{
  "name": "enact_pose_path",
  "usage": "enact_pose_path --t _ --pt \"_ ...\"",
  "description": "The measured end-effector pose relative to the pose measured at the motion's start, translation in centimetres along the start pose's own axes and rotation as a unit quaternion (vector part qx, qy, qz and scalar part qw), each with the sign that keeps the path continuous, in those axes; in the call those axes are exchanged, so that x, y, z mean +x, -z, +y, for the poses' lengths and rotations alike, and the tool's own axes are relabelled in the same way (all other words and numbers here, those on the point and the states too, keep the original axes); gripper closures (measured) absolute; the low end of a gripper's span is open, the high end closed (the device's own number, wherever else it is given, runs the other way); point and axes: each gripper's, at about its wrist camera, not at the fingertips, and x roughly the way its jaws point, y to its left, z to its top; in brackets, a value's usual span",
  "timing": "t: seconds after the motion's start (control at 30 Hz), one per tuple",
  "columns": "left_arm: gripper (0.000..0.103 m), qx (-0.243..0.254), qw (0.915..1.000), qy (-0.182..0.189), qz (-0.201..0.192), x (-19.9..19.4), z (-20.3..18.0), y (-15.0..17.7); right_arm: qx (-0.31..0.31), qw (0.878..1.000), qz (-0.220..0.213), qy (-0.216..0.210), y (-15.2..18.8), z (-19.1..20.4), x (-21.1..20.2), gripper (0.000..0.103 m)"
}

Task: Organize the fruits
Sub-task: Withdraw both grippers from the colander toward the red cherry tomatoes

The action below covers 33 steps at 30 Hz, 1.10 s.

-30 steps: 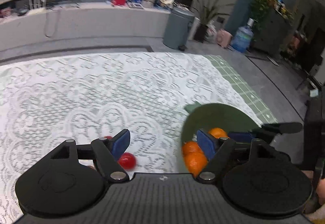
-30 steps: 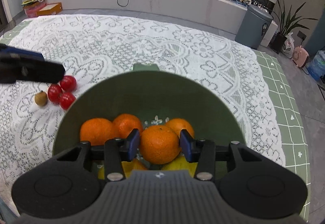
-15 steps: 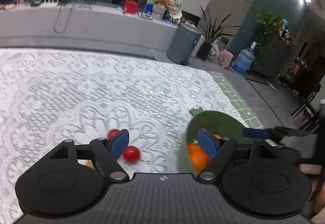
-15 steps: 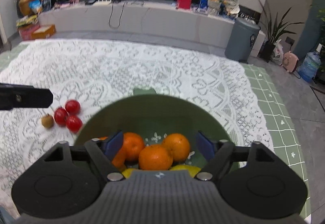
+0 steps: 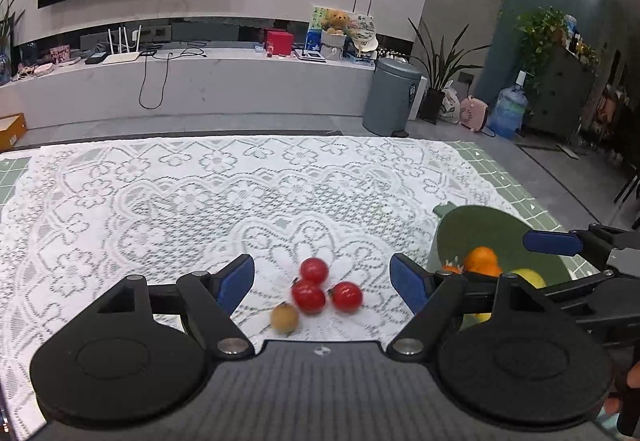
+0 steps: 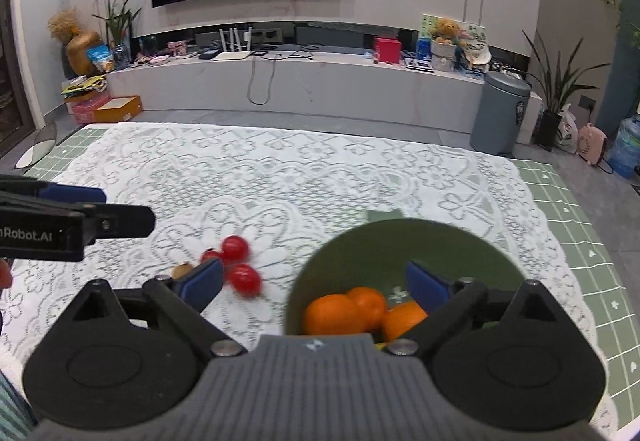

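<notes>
Three red cherry tomatoes [image 5: 320, 287] and a small brown fruit [image 5: 284, 318] lie together on the lace tablecloth. My left gripper [image 5: 322, 279] is open and empty, raised above them. To their right stands a green bowl [image 5: 480, 227] holding several oranges [image 5: 482, 259] and a yellow fruit [image 5: 528, 278]. My right gripper [image 6: 314, 281] is open and empty, raised over the bowl's [image 6: 400, 241] left rim, with the oranges [image 6: 348, 311] below and the tomatoes [image 6: 236, 261] by its left finger. The left gripper shows at the right view's left edge [image 6: 72, 217].
The white lace cloth [image 5: 200, 193] covers a green checked table [image 6: 568, 217]. Beyond its far edge are a long low white shelf [image 6: 320, 81], a grey bin [image 6: 500, 113], plants and a wall TV.
My right gripper opened and let go of an orange into the bowl, then lifted and drew back leftward. My left gripper rose and pulled back, bringing all the tomatoes between its fingers.
</notes>
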Motion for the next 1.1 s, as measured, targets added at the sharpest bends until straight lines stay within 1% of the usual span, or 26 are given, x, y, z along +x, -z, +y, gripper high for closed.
enact_pose_path --t 0.07,0.13,0.27,0.33,0.4,0.47,0.53,0.6,0.7,0.73,0.8,0.83,0.9,0.97,1.03,1.1 --pt "0.013 0.002 1.0000 -0.008 0.003 -0.2 0.3 0.3 -0.006 1.000 0.001 -0.007 0.3 0.9 0.1 0.009" --pt "0.016 0.001 0.9999 -0.011 0.007 -0.4 0.7 0.7 -0.014 1.000 0.002 -0.014 0.6 1.9 0.0 0.009" --pt "0.017 -0.009 0.9996 -0.012 0.022 -0.3 1.6 1.4 -0.049 0.999 0.003 -0.010 1.5 4.0 0.2 0.009" --pt "0.018 -0.013 0.9994 -0.007 0.031 -0.2 2.0 2.0 -0.076 0.997 0.003 -0.008 2.1 5.0 0.3 0.009" --pt "0.022 -0.016 0.9991 0.000 0.038 -0.1 2.4 2.5 -0.106 0.994 0.000 -0.007 2.7 5.9 0.4 0.009" --pt "0.024 -0.013 0.9987 0.010 0.047 0.1 2.6 3.2 -0.134 0.991 -0.001 -0.010 3.2 6.8 0.6 0.009" --pt "0.025 -0.008 0.9983 0.016 0.056 0.4 2.6 3.8 -0.157 0.988 -0.003 -0.011 3.7 7.5 0.8 0.011" --pt "0.030 -0.008 0.9976 0.022 0.066 0.8 2.7 4.2 -0.176 0.984 -0.003 -0.011 3.8 8.0 1.2 0.018" --pt "0.034 -0.013 0.9968 0.024 0.076 1.6 2.9 4.5 -0.203 0.979 0.000 -0.006 3.8 8.5 1.8 0.027" --pt "0.034 -0.011 0.9966 0.024 0.078 1.8 2.9 4.5 -0.210 0.978 0.002 -0.004 3.8 8.5 2.1 0.029" --pt "0.038 -0.004 0.9962 0.024 0.083 2.3 2.9 4.5 -0.222 0.975 0.007 0.000 3.7 8.5 2.9 0.038" --pt "0.039 -0.001 0.9960 0.023 0.087 2.6 2.9 4.5 -0.229 0.973 0.012 0.001 3.6 8.5 3.3 0.041" --pt "0.045 0.004 0.9953 0.021 0.094 3.3 2.9 4.3 -0.241 0.970 0.021 0.003 3.4 8.3 4.1 0.051" --pt "0.045 0.007 0.9948 0.022 0.099 3.9 3.0 4.0 -0.248 0.968 0.029 0.004 3.2 8.2 5.1 0.055" --pt "0.045 0.011 0.9946 0.025 0.100 4.4 2.9 3.8 -0.251 0.967 0.035 0.003 2.9 8.0 5.9 0.056" --pt "0.047 0.016 0.9941 0.025 0.105 5.2 2.9 3.5 -0.255 0.966 0.042 -0.001 2.6 8.0 6.8 0.062"
